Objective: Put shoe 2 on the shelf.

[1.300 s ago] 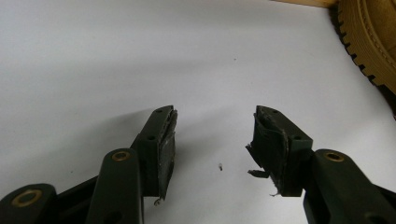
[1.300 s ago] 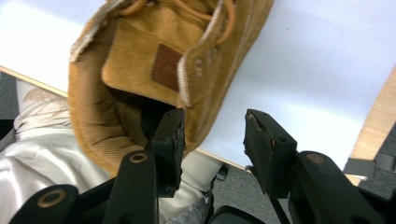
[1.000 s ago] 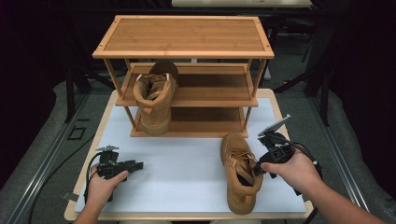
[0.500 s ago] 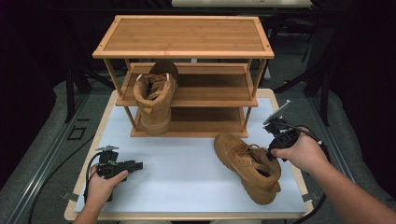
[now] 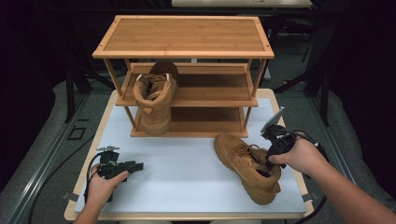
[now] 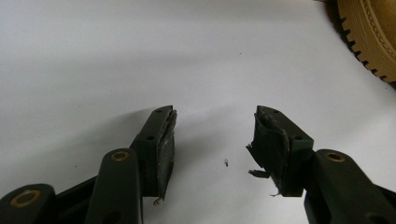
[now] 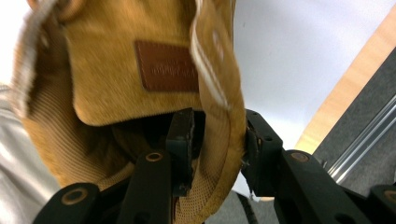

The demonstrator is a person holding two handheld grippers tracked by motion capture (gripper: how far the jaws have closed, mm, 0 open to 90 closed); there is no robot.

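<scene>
A person's right hand reaches in from the lower right of the high view, wrist bent down toward a tan suede boot that lies angled on the bench near its right front corner, toe pointing toward the shoe rack. The right gripper sits at the boot's collar. In the right gripper view one jaw stands inside the boot's opening and the other outside, with the collar wall between them; the jaws have just been opening, and whether the pads press on the collar cannot be told. A brown leather label shows on the tongue just above the jaws.

The left hand rests low at the front left of the bench, holding the left gripper level and pointing to the right across the surface. Its jaws stand wide apart with only bare white surface between them.

A second tan boot stands upright at the left end of the rack, its top rising through the middle shelf. The rack is light bamboo, set at the far edge of the white-topped, wood-rimmed bench. Around the bench the room is dark, with grey floor and black stands.
</scene>
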